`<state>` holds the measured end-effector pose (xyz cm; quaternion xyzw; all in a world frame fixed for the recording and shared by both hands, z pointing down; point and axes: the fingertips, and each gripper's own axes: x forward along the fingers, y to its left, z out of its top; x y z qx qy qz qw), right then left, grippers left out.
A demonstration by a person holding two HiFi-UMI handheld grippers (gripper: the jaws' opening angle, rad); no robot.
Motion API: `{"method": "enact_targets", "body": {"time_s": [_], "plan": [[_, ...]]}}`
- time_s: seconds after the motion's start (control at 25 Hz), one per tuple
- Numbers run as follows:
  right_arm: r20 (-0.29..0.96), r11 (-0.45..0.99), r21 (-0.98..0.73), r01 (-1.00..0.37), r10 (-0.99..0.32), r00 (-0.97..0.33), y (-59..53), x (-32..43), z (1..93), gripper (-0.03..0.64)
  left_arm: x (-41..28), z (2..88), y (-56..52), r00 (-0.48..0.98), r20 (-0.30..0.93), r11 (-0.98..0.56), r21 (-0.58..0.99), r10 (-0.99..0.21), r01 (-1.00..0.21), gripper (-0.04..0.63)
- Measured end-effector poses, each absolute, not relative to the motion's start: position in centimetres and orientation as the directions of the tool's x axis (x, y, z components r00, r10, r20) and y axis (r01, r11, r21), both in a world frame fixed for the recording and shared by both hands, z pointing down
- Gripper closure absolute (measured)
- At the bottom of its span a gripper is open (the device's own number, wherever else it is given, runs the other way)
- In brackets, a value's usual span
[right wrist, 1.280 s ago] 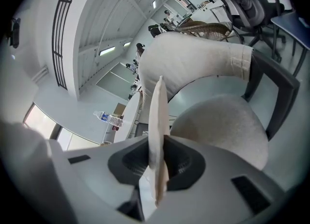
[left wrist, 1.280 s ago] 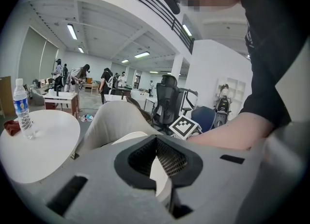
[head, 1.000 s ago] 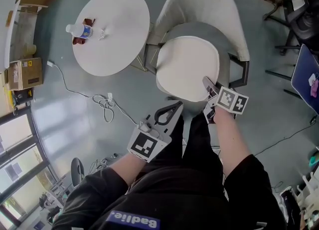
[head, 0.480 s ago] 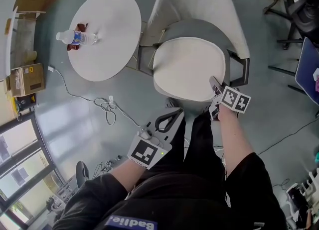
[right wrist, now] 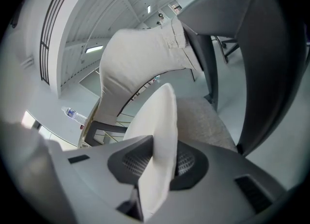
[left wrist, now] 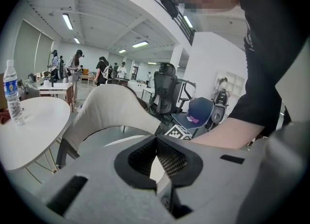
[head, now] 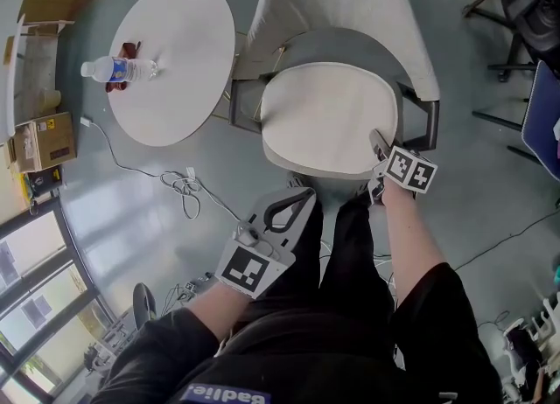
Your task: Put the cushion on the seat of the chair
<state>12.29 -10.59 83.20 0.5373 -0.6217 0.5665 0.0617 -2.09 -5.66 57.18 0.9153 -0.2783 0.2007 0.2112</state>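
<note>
The round off-white cushion (head: pixel 328 118) lies over the grey seat of the cream upholstered armchair (head: pixel 350 0), with its near edge overhanging the front. The right gripper (head: pixel 378 144) has that near edge pinched between its jaws, and on that side the cushion sits tilted above the seat fabric. The left gripper (head: pixel 297 201) hangs in front of the chair, jaw tips together and holding nothing. A round white table (head: pixel 171 52) stands beside the chair, with a clear plastic water bottle (head: pixel 114 68) lying on it.
</note>
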Motion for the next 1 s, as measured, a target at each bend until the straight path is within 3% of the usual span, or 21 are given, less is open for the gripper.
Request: {"method": "enact_targets", "body": {"time_s": [0.56,1.0], "plan": [[0.727,-0.216,-0.573,-0.790,-0.580,-0.369,-10.1,13.5,88.1,0.522,-1.8,59.6,-5.6,0.757,0.500,-0.736,0.300,-0.421,-0.607,0.580],[0.752,-0.243,-0.531,-0.812,-0.576,-0.320,-9.6,14.9,89.5,0.433,-2.5,60.4,-4.9,0.751,0.517,-0.734,0.301,-0.411,-0.609,0.580]]}}
